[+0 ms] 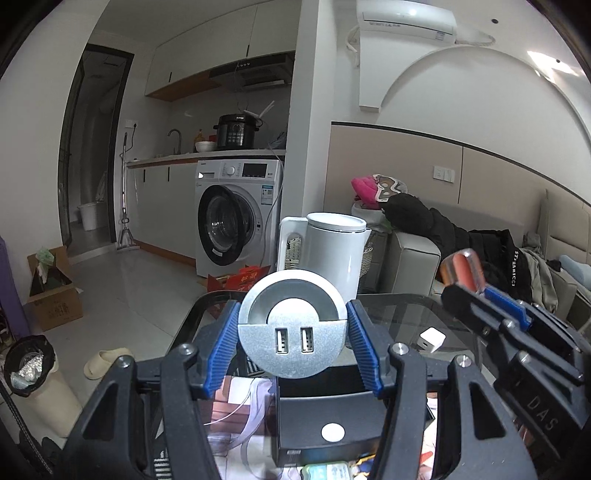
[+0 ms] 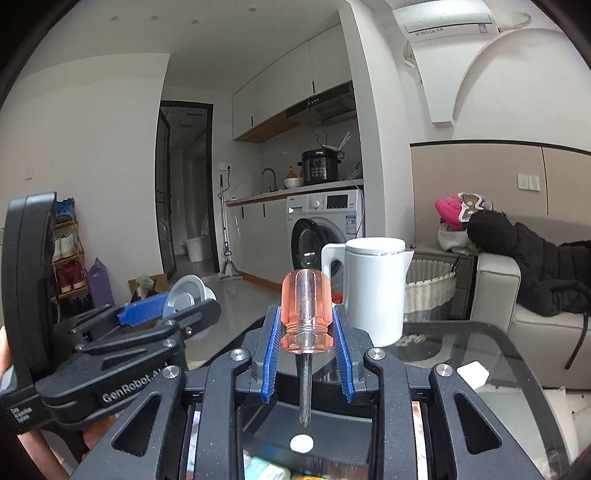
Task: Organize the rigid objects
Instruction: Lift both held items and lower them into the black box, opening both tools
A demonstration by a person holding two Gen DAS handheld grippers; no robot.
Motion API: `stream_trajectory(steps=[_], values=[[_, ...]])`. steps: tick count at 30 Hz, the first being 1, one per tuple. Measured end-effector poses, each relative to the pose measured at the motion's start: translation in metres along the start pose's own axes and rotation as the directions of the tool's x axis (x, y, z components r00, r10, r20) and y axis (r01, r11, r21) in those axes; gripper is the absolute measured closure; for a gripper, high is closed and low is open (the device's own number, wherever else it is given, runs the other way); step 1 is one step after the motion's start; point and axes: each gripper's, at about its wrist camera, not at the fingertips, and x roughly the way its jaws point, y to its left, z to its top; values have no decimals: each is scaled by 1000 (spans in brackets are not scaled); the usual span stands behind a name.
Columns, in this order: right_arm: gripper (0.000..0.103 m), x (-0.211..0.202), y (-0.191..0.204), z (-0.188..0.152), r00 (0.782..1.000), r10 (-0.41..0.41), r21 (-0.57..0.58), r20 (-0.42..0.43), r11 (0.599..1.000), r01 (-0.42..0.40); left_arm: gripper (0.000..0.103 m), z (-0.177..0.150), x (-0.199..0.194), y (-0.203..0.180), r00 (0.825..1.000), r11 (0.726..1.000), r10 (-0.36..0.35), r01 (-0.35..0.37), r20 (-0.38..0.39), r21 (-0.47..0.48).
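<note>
Jaws around ribbed translucent screwdriver (image 2: 305, 306)

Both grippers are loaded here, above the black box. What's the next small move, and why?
Probably lower the right gripper toward the black box and release. It is shut on the screwdriver, tip pointing down at the box. The left gripper holds the round USB hub over the same box, so one should go first.

home | kitchenette with washing machine (image 1: 236, 218), pressure cooker (image 1: 235, 132) | sofa (image 2: 517, 325), air conditioner (image 1: 406, 18)
</note>
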Motion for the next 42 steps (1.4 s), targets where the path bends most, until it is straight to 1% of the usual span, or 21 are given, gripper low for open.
stream_trajectory(steps=[4,10,16,19,21,23,27,28,29,30,33,34,36,37,39,40,41,42], values=[[76,14,-5,6,1000,-18,2,20,1000,17,46,2,15,3,1000,1000,9,-9,3,-21],[76,36,-13,3,1000,-23,23,-19,999,23,46,0,28,2,1000,999,7,-8,-11,-41],[76,54,-21,1,998,-31,35,-48,999,33,46,-2,46,-3,998,998,7,-10,-60,-58],[76,64,-26,-2,996,-28,54,-79,998,32,46,-8,58,-5,995,999,7,-11,-96,-46],[76,72,-30,-5,994,-28,62,-108,997,35,46,-13,63,-8,993,999,19,-24,-112,-38],[76,84,-32,-9,985,-33,59,-169,997,43,46,-18,68,-10,990,999,8,-12,-143,-31],[76,107,-43,-24,953,-19,116,-304,992,56,46,-28,86,-16,971,1000,4,-6,-239,-7],[76,113,-46,-28,941,-14,126,-337,990,60,46,-31,91,-18,962,1000,12,-13,-274,-2],[76,117,-48,-31,932,-14,134,-362,989,67,46,-33,94,-18,958,1000,15,-15,-288,0],[76,122,-52,-35,918,-19,139,-395,987,81,46,-36,98,-19,954,1000,18,-19,-300,-1],[76,135,-58,-48,884,-11,159,-467,983,97,46,-44,111,-21,934,1000,20,-19,-355,8],[76,138,-61,-52,870,-5,170,-492,980,102,46,-46,114,-21,925,1000,22,-19,-379,11],[76,144,-64,-64,839,15,187,-544,977,104,46,-53,123,-23,896,999,29,-17,-443,32],[76,145,-64,-69,827,15,187,-563,976,110,46,-56,126,-23,886,999,33,-18,-462,37],[76,150,-65,-80,794,23,186,-607,976,114,46,-63,131,-24,865,999,33,-15,-501,41],[76,151,-66,-84,785,29,194,-619,974,117,46,-65,133,-23,857,999,28,-12,-515,34],[76,150,-64,-84,786,22,177,-618,978,112,46,-67,135,-24,850,999,28,-12,-527,34],[76,150,-63,-84,780,15,164,-625,980,113,46,-69,135,-25,848,999,27,-10,-529,35]])
